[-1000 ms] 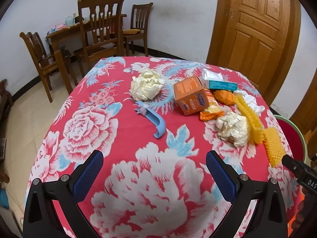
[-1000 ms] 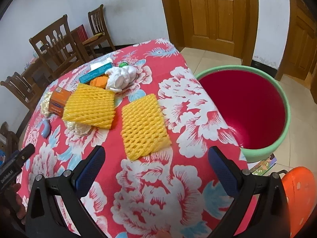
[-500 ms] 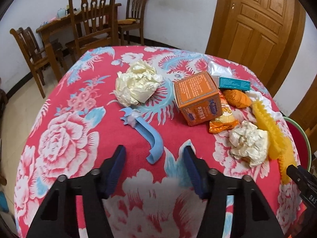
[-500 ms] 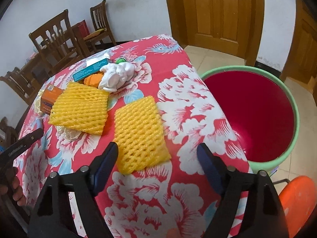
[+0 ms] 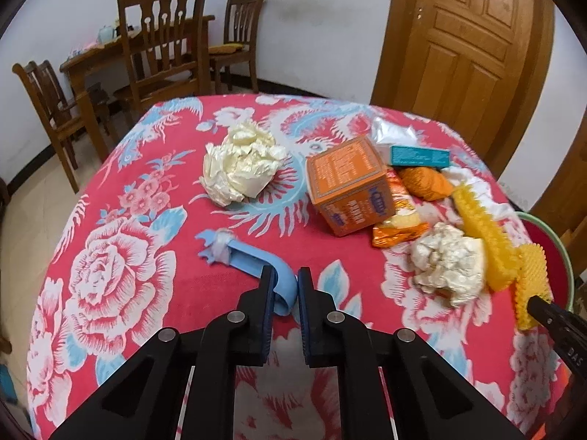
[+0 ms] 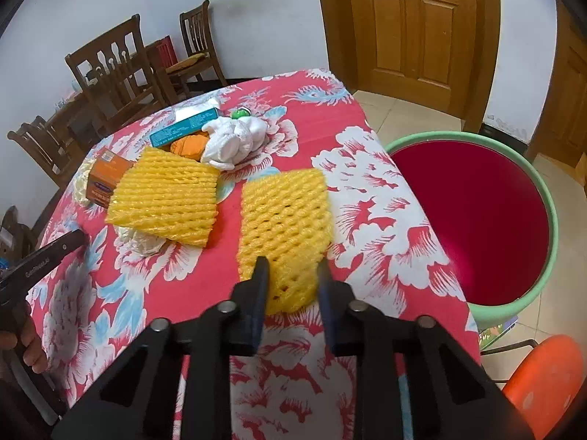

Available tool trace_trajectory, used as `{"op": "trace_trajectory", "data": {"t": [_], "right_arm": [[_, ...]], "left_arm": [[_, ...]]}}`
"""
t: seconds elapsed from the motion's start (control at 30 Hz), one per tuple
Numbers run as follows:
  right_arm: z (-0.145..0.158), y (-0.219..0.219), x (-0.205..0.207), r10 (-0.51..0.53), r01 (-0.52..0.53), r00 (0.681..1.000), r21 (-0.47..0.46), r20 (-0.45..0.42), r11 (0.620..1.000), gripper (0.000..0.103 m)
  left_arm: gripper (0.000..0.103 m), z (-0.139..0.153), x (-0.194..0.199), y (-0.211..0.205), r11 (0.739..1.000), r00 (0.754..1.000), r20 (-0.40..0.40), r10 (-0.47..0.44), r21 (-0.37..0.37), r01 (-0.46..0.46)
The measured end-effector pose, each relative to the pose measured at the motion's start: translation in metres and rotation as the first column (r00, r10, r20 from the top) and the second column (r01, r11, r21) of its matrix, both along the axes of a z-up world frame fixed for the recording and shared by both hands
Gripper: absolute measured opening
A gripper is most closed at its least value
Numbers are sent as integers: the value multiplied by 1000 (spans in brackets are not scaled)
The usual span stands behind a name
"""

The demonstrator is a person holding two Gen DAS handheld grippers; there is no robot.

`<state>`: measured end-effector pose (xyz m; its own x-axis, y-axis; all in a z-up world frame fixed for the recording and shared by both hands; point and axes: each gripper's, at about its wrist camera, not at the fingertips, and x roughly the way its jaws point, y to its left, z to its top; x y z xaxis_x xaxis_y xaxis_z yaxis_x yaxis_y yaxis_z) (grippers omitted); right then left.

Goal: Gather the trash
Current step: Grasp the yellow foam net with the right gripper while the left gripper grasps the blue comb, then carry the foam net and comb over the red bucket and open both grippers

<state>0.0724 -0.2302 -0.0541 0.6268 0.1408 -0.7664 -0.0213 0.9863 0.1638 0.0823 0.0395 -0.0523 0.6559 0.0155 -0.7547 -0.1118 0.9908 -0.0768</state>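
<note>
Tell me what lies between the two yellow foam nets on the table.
Only bare tablecloth: in the right wrist view a strip of red cloth separates the left net from the right net, whose near edge sits between the right gripper's closing fingers.

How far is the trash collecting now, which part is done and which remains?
Done: nothing shows inside the bin. In hand: the left gripper pinches the blue hook; the right gripper is closing on a yellow foam net. Left: orange box, paper wads and wrappers.
</note>
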Motion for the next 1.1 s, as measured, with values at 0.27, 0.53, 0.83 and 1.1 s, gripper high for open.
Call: {"op": "trace_trajectory", "data": {"t": [0.27,0.53,0.83,1.1], "right_arm": [[18,-2,-19,-1,0,999,21,40,1000,12],[44,-14,-36,-35,32,993,29,109,999,12],[66,-52,-43,-128,124,979,34,159,992,12],[62,-99,-37,-224,219,965,47,139,975,12]], "left_arm": [[12,23,-20,-6,998,998,53,-36,-42,39],[12,51,-37,-27,991,987,114,-114,-61,122],[12,70,-33,-64,973,968,147,-203,-83,217],[12,80,-16,-113,947,942,153,-298,-77,312]]}}
